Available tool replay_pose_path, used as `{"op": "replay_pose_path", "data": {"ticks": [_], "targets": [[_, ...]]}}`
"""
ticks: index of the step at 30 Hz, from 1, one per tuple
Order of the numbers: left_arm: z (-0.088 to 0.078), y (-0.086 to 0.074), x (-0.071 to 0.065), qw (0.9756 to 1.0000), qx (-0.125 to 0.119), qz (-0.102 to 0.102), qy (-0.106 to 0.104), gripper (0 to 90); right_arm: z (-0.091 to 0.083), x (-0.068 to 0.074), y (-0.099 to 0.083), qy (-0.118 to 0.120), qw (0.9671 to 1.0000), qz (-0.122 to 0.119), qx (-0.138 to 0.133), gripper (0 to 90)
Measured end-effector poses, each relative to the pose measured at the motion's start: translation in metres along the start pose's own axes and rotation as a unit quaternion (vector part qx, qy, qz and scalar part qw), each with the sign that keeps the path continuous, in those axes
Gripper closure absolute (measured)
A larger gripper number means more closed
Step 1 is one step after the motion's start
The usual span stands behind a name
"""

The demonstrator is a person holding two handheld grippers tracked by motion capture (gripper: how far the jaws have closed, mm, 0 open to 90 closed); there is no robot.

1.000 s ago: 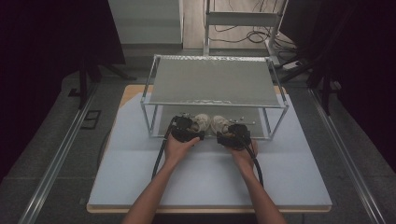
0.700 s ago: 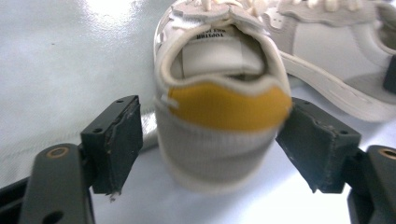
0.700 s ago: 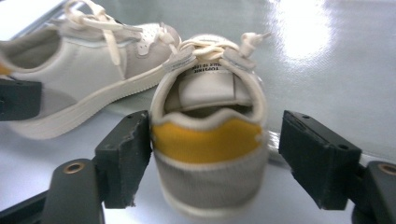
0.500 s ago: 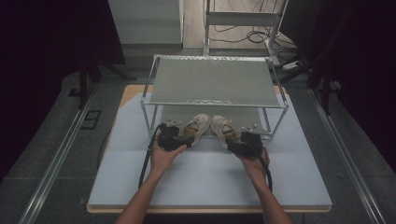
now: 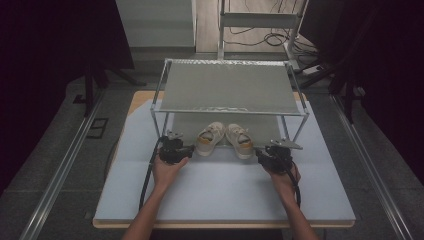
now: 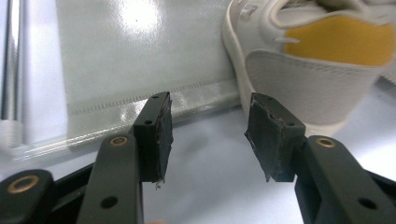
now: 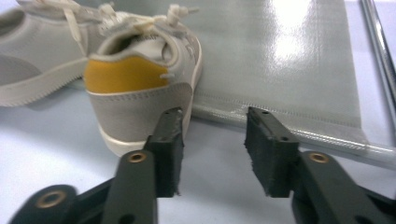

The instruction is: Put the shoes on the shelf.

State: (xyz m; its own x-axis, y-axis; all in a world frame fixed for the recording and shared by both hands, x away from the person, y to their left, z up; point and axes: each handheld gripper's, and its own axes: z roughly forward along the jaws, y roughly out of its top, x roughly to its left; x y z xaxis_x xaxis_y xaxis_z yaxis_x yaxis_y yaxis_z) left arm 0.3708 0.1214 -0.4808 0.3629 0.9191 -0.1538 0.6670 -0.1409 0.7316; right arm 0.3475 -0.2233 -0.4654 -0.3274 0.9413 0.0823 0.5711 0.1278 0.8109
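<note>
You have two shoes, the left shoe (image 5: 209, 138) and the right shoe (image 5: 239, 140), side by side, toes under the two-tier rack (image 5: 229, 89) on its lower shelf, heels jutting onto the table (image 5: 220, 190). Your left gripper (image 5: 189, 149) and right gripper (image 5: 259, 152) sit just outside them, jaws half-closed on nothing, having just been closing. The rack's top shelf hides the toes.

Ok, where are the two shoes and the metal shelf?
left shoe (image 5: 210, 138), high view, on its top.
right shoe (image 5: 239, 140), high view, on its top.
shelf (image 5: 227, 87), high view, on its grey upper deck.
</note>
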Motion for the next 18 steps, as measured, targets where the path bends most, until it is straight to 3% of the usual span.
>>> {"op": "replay_pose_path", "data": {"ticks": [11,18], "targets": [[0.007,0.0,-0.003,0.9999,0.007,0.003,-0.01,55.8,0.014,0.011,-0.004,-0.002,0.9998,-0.015,0.012,77.6],[0.01,0.001,-0.013,0.9995,0.007,0.007,-0.032,58.0,0.016,0.021,-0.003,0.008,0.9997,-0.023,0.01,80.9]]}}
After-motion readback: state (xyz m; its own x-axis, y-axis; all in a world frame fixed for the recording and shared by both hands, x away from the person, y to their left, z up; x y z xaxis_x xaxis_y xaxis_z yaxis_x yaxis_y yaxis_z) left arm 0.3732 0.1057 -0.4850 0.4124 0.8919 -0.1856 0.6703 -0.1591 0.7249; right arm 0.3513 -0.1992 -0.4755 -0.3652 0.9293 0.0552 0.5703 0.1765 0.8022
